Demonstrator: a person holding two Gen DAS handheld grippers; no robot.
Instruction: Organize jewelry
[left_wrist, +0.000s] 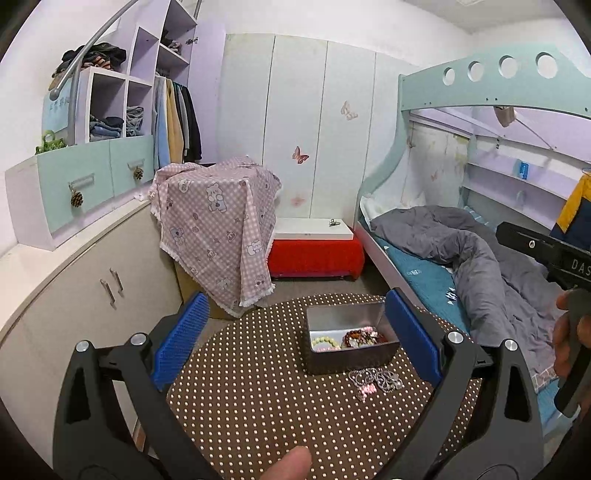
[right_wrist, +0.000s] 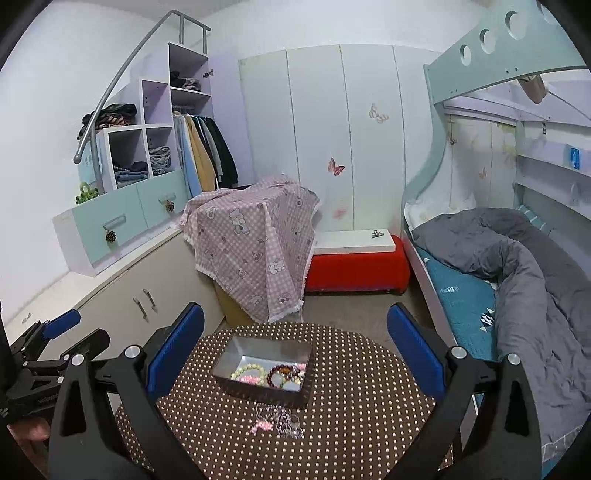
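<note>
Down at the bottom of the left wrist view the left gripper (left_wrist: 295, 343) is hanging wide open, blue pads (left_wrist: 180, 338) spread far apart and gripping nothing. Same in the right wrist view: the right gripper (right_wrist: 295, 349) is gaping wide, blue pads (right_wrist: 173, 352) holding nothing, poised over the near edge of the bench (right_wrist: 369, 406).

The round bench, in its brown cloth dotted white, is filling the lower middle of both frames. Nearest on it, a loose jewelry piece (right_wrist: 279, 421) is lying flat, a clear sparkly tangle with a small pink bit at its left end; its long axis is running roughly left to right across the frame. In the left view that jewelry piece (left_wrist: 375, 382) is sitting low and right of centre, just in front of the box.

Just beyond it the metal box (right_wrist: 264, 369) is standing open, long side running across the frame and slanting slightly. Inside, pale, pink and dark red bead bracelets (right_wrist: 269, 373) are piled against the near wall; the far half is showing bare metal.

Further back, a pink checked cloth (right_wrist: 255, 240) is draping something at mid-frame, and a grey duvet (right_wrist: 535, 277) is bunching on the bed at right.
</note>
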